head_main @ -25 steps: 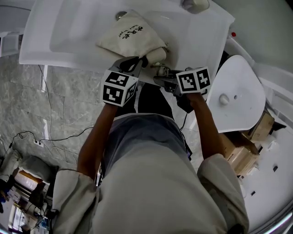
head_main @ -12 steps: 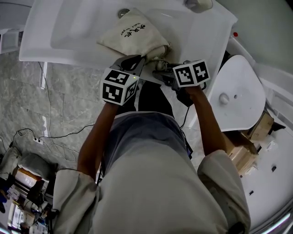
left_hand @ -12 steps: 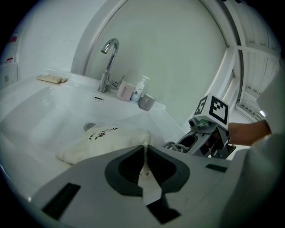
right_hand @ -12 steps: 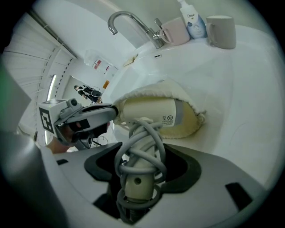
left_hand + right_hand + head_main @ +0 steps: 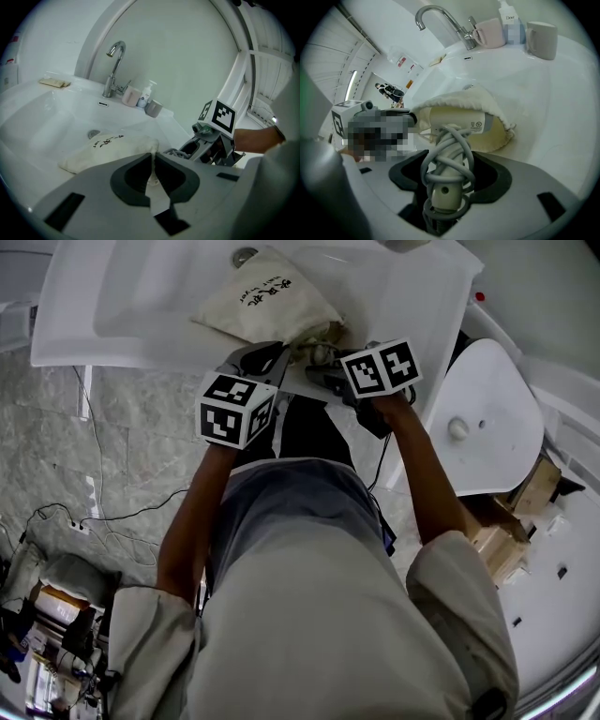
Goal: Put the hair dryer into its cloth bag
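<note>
closest to you, your right tongs [image 5: 449, 177] are clamped on the handle of the hair dryer [image 5: 459, 123]. its grey cord [image 5: 446, 157] is wound round that handle and bulges between the two sides. the handle points back at you. the barrel lies crosswise just past the tips, in the open mouth of the cloth bag [image 5: 459, 101], whose rim drapes over the top of it.

your left tongs [image 5: 153, 169] are nearly together, pinching a thin fold of pale cloth. it looks like the bag's rim at the mouth, though the tips cover the exact spot. the two tongs sit close beside each other at the front edge of the basin [image 5: 47, 112].

the rest of the bag lies flat in the basin, printed side up, with the drain [image 5: 93, 134] just behind it. at the back of the basin stands the tap [image 5: 112, 65], and beside it a pink mug [image 5: 490, 33], a pump bottle [image 5: 508, 21] and a grey mug [image 5: 541, 40].
</note>
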A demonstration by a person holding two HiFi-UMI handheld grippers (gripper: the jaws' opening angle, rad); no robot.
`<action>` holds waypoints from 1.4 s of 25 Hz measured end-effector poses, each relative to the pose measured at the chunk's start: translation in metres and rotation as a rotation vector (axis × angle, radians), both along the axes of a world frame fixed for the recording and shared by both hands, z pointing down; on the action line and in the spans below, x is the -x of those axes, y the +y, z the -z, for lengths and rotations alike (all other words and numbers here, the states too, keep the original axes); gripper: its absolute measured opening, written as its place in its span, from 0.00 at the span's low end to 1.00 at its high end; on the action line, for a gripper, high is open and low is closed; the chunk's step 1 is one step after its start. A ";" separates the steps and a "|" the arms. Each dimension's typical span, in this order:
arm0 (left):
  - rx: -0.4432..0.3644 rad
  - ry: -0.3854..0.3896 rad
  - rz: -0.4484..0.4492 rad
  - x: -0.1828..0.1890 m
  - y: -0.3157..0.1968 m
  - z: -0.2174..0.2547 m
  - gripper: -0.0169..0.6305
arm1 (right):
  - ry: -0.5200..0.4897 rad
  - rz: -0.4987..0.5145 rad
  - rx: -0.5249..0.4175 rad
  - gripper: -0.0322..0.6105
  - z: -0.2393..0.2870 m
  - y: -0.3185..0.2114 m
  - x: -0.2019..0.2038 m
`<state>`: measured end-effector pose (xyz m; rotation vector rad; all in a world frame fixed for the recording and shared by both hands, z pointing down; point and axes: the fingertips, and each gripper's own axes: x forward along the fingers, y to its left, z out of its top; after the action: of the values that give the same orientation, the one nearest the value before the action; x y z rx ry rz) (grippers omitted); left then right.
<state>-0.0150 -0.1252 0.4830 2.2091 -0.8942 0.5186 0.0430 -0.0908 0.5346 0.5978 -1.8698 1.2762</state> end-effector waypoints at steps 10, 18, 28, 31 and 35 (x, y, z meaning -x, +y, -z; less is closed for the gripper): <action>-0.002 0.029 0.005 0.003 -0.005 0.007 0.07 | 0.042 0.033 -0.027 0.49 -0.003 -0.015 0.011; -0.005 0.041 0.014 0.005 -0.004 0.012 0.07 | 0.053 0.045 -0.022 0.49 -0.009 -0.021 0.016; -0.008 0.033 0.018 0.012 -0.001 0.011 0.07 | 0.032 0.030 -0.024 0.49 -0.001 -0.032 0.017; -0.004 0.038 0.024 0.012 -0.002 0.011 0.07 | 0.034 0.018 -0.025 0.49 -0.002 -0.037 0.017; -0.005 0.048 0.031 0.011 -0.003 0.013 0.07 | 0.031 -0.012 -0.027 0.49 -0.006 -0.040 0.021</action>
<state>-0.0257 -0.1286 0.4699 2.1992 -0.9040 0.4467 0.0221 -0.1309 0.5406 0.6403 -1.8635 1.2442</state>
